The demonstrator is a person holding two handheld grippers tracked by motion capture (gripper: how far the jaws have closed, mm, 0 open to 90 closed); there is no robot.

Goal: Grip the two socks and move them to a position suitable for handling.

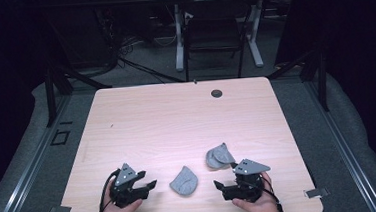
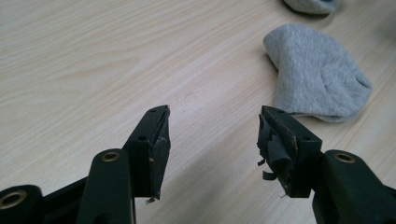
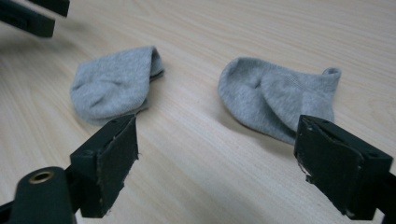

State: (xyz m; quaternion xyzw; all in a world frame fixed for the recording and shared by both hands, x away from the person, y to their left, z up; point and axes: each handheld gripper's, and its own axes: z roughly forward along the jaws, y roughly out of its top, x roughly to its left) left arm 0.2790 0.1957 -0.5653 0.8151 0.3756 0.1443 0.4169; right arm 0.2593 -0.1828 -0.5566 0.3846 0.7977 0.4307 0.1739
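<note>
Socks [image 1: 183,181] [image 1: 220,157] folded, toes hidden; second sock cut off in left gripper view.

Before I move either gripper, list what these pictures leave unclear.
- Far grey sock: cut off by the top edge of the left gripper view.
- Near sock: its underside is hidden in the right gripper view, so whether it is folded or balled cannot be told.
- Dark round spot on the table: too small in the high view to identify.
- Left gripper: blurred, cut by the right gripper view's corner.
</note>
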